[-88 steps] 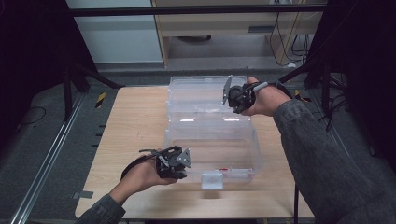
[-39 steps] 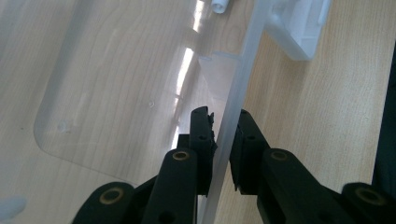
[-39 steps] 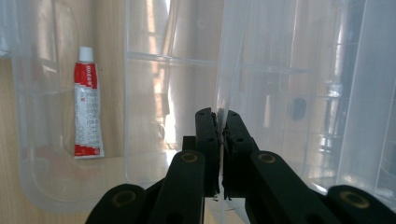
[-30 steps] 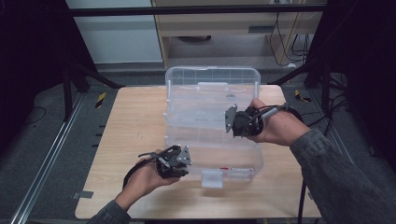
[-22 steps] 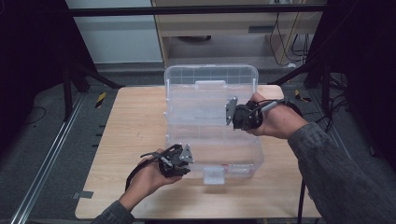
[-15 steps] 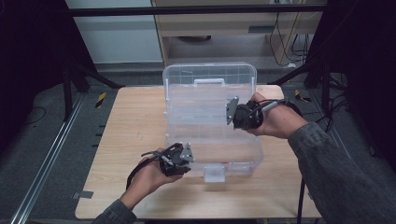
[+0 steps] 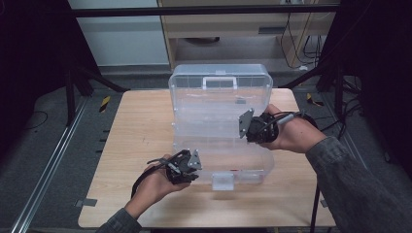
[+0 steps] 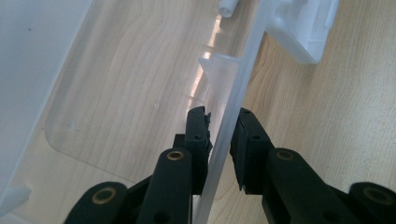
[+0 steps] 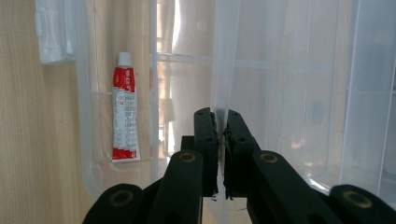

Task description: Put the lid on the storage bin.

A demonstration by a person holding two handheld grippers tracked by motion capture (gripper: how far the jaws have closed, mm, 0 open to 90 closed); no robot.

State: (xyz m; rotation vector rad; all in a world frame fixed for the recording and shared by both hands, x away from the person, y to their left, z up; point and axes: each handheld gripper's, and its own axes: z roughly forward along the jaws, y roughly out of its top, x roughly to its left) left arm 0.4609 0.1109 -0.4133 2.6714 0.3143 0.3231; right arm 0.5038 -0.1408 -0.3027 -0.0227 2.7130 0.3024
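A clear plastic organiser box (image 7: 228, 158) lies on the wooden table, and its lid (image 7: 218, 97) stands nearly upright at the back. My right gripper (image 7: 244, 125) is shut on the lid's right edge (image 9: 219, 70). At the box's front left, my left gripper (image 7: 194, 162) is shut on the front wall (image 8: 233, 93) of the base, one jaw inside and one outside. In the right gripper view, a red and white tube (image 9: 123, 112) lies in a compartment of the base. The white latch (image 7: 222, 180) hangs at the middle of the front.
The wooden table (image 7: 136, 126) has bare room on both sides of the box. Behind it stand a pale cabinet and a wooden shelf (image 7: 243, 34). Dark frame legs and cables (image 7: 335, 116) flank the table.
The lid lay flat at the back; my right gripper has swung it up and toward me until it stands nearly upright. My left gripper has kept its hold on the front wall.
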